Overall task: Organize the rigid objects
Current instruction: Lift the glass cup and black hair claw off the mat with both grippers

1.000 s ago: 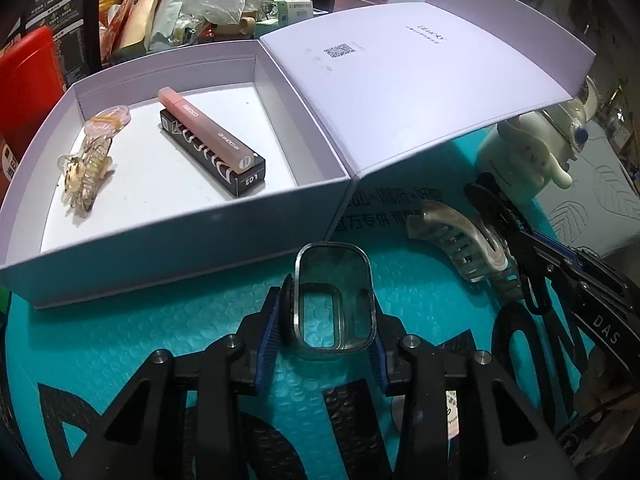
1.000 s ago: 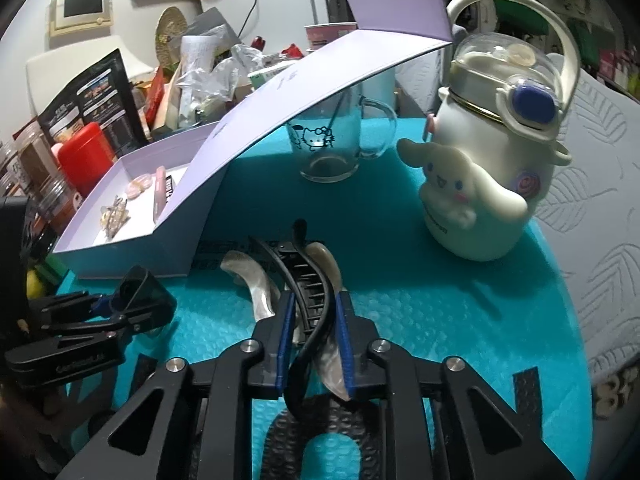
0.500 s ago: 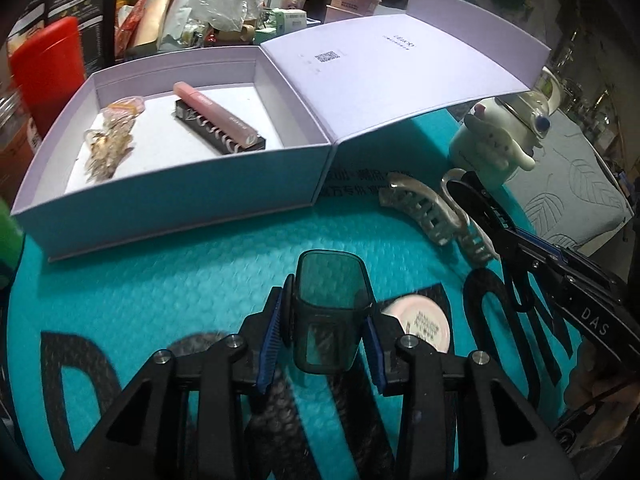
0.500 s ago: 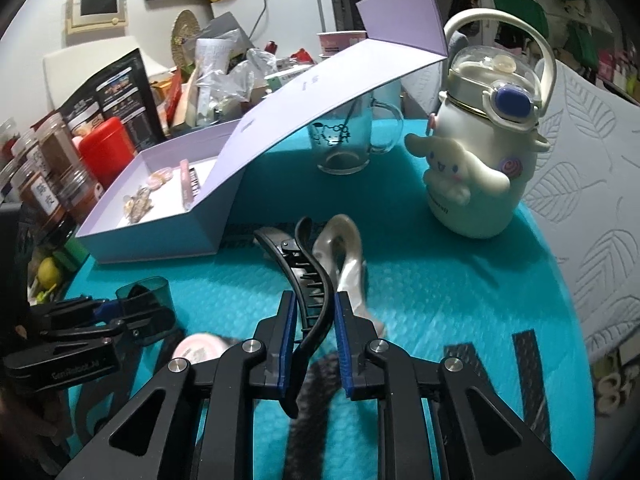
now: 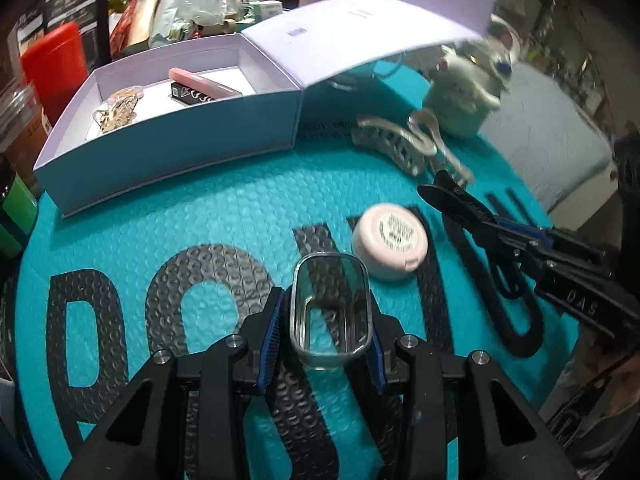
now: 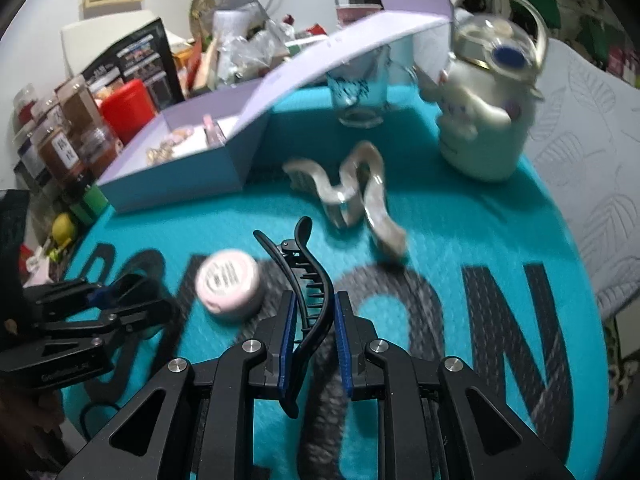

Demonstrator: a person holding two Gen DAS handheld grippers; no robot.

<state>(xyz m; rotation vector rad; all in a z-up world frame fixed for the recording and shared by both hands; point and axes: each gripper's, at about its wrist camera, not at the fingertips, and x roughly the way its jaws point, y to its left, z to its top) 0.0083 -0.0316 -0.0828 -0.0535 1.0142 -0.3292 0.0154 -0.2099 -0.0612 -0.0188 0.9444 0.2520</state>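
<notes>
Black hair clip (image 6: 308, 300) sits between the pads of my right gripper (image 6: 314, 332), clamped, its curved tail pointing up and forward over the teal mat (image 6: 460, 232). My left gripper (image 5: 324, 344) is closed on a small clear smoky cap (image 5: 330, 312), open end facing the camera, held above the mat's dark lettering.

Just ahead of the cap, slightly right: a round pink compact (image 5: 390, 242) lying on the mat. From the right wrist view it lies just left of the black clip's tip.

Further out, a large pearly claw clip (image 6: 352, 196) lies on the mat, apart from both grippers, between the compact and the white character bottle (image 6: 484, 120).

Far left on the table: an open lavender box (image 5: 180, 160), lid (image 5: 360, 32) hinged back to the right. Inside I see a pale amber claw clip (image 5: 116, 114) at the left and a pink tube resting on a black carton (image 5: 204, 90) near the middle.

A glass mug (image 6: 360, 96) stands beneath the raised lid, beside the bottle. Frames are blurred at the far edge.
</notes>
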